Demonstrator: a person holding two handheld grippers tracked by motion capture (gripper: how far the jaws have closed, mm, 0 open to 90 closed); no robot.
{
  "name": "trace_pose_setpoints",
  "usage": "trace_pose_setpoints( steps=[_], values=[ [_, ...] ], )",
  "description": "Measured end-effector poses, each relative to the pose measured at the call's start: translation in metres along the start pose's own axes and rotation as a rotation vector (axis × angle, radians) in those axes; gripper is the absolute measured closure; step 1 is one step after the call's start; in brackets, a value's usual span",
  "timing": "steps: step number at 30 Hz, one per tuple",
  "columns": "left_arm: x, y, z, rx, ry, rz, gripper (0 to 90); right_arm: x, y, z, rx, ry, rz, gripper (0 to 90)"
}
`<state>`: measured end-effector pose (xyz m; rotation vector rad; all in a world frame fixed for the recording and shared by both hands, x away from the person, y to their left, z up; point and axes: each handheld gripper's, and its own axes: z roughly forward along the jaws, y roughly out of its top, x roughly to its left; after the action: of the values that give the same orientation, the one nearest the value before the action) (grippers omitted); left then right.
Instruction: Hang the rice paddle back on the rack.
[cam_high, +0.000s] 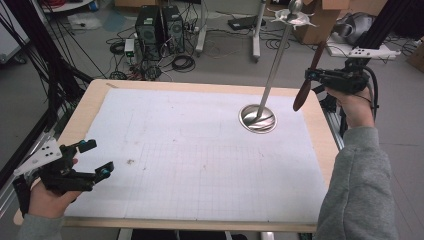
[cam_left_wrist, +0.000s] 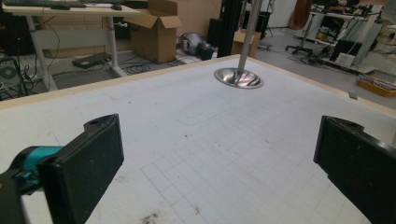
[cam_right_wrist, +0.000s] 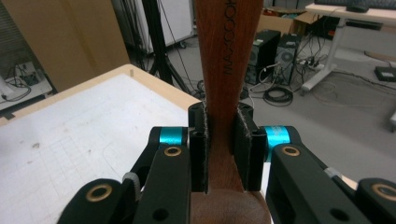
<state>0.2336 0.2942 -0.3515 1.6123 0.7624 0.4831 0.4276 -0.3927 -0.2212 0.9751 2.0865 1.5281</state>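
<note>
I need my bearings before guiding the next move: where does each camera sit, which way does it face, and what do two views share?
High view: above the person's side, looking forward and down on the table; forearms, left gripper and right gripper show.
Left gripper view: rides the left gripper, facing across the table to the metal stand; jaws wide apart.
Right gripper view: rides the right gripper, looking along the wooden utensil clamped in its jaws.
Shared: high and left gripper views both show the stand.

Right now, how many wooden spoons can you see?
1. The wooden spoon is held up in the right gripper, past the table's far right corner, near the metal stand. The left gripper is open and holds nothing.
</note>
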Motion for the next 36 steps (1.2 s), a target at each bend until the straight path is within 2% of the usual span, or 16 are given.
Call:
trace_pose_setpoints(
  steps=[6,14,26,36],
  values=[
    [0.000,-0.002,-0.003,0.003,0.007,-0.003,1.9,-0.001,0.010,0.001,-0.004,-0.012,0.001,77.7],
    [0.004,-0.006,-0.010,0.004,0.023,-0.014,1.9,-0.001,0.023,0.001,-0.010,-0.015,-0.025,77.7],
    [0.005,-0.008,-0.022,-0.010,0.046,-0.026,1.9,-0.005,0.031,0.003,-0.055,0.005,-0.022,77.7],
    [0.004,-0.007,-0.026,-0.015,0.049,-0.023,1.9,-0.003,0.035,0.009,-0.057,0.009,-0.024,77.7]
  ],
)
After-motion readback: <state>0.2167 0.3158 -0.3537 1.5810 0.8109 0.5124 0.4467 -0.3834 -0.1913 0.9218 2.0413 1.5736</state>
